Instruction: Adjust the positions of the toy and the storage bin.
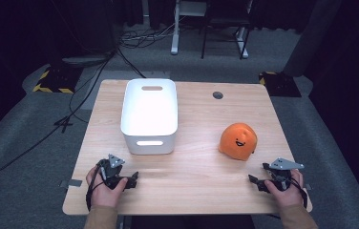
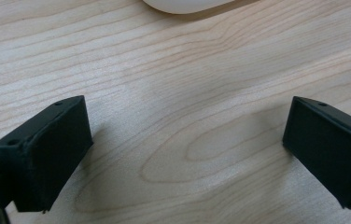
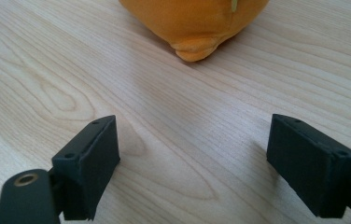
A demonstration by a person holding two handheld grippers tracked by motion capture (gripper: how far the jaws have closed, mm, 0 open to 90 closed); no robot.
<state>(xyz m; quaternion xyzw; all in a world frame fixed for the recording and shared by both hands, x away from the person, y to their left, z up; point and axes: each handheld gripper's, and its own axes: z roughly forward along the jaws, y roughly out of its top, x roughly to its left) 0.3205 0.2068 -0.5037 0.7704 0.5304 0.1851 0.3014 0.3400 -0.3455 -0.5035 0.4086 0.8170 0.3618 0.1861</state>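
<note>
1. The left gripper [image 1: 131, 180] rests low over the near-left part of the wooden table [image 1: 196, 191], its jaws spread wide apart with only bare wood between them. In the left gripper view the left gripper [image 2: 187, 140] faces the rounded white base of the bin [image 2: 183, 4], which stands ahead of it and well short of the jaws.

2. The right gripper [image 1: 258, 183] sits at the near-right corner, jaws likewise apart and holding nothing. Seen from its own camera, the right gripper [image 3: 193, 154] points at the underside of the orange plush toy [image 3: 197, 23], which is near but not touching.

3. My reading is that both tools are parked at the near edge in a ready pose, each aimed at the thing closest to it, so that a reach forward needs little turning.

4. The orange plush toy [image 1: 237, 141], round with a small smiling face, lies on the right half of the table, just beyond the right gripper and well apart from the bin.

5. The white plastic bin [image 1: 149, 116] stands open-topped left of centre, with a handle slot at each end. It looks empty, so it reads as the likely place for the toy.

6. Count: two grippers, two hands, one plush toy, one bin, one table, and one small grey round cap [image 1: 217, 95] in the far part of the tabletop.
</note>
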